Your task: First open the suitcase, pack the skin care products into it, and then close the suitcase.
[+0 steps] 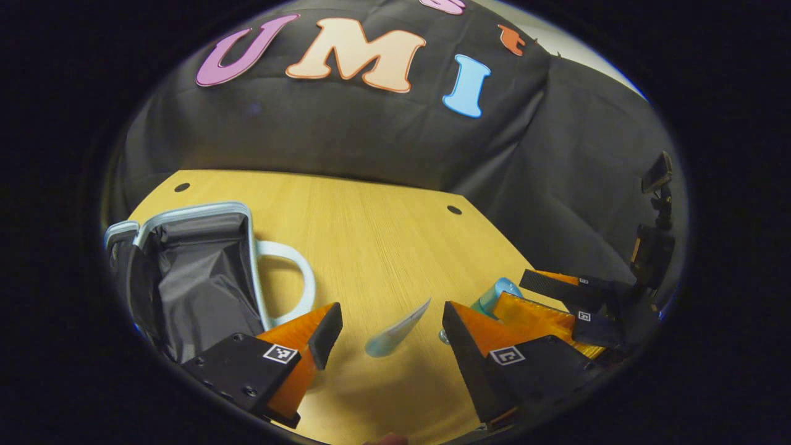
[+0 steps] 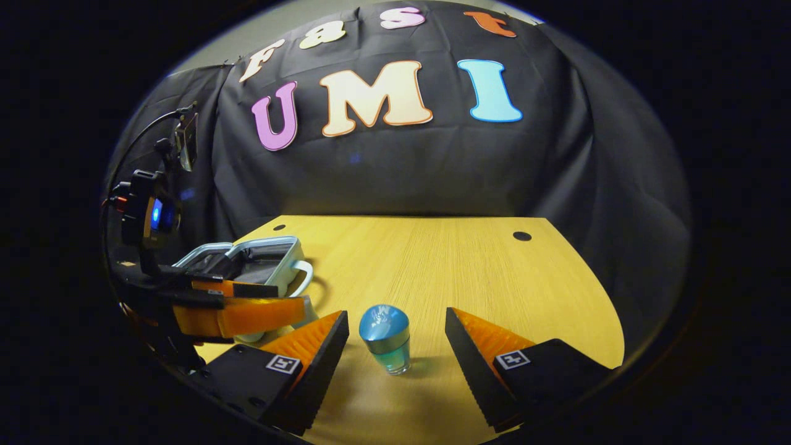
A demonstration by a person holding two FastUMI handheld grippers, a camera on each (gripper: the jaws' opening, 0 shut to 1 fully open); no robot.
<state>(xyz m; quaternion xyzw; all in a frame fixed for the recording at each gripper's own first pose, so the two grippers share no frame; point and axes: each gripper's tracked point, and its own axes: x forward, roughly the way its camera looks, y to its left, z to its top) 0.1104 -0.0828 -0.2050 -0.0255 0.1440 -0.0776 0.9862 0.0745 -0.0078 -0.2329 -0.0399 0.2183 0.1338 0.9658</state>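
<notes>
Wood grain, cloth lining, glossy plastic under my grippers.

My table (image 2: pixel 445 272) at the frame's centre looks like pale wood laminate, smooth, with fine straight grain and a soft sheen. At left, my suitcase (image 1: pixel 204 272) shows a matt, creased cloth lining inside a smooth, plastic-looking rim and handle. The bottle (image 2: pixel 385 339) at lower centre of the right gripper view has a glossy, metallic-looking cap over clear, shiny body. The tube (image 1: pixel 395 334) looks like smooth soft plastic. Behind, the wall (image 2: pixel 432 167) is matt, wrinkled cloth.
</notes>
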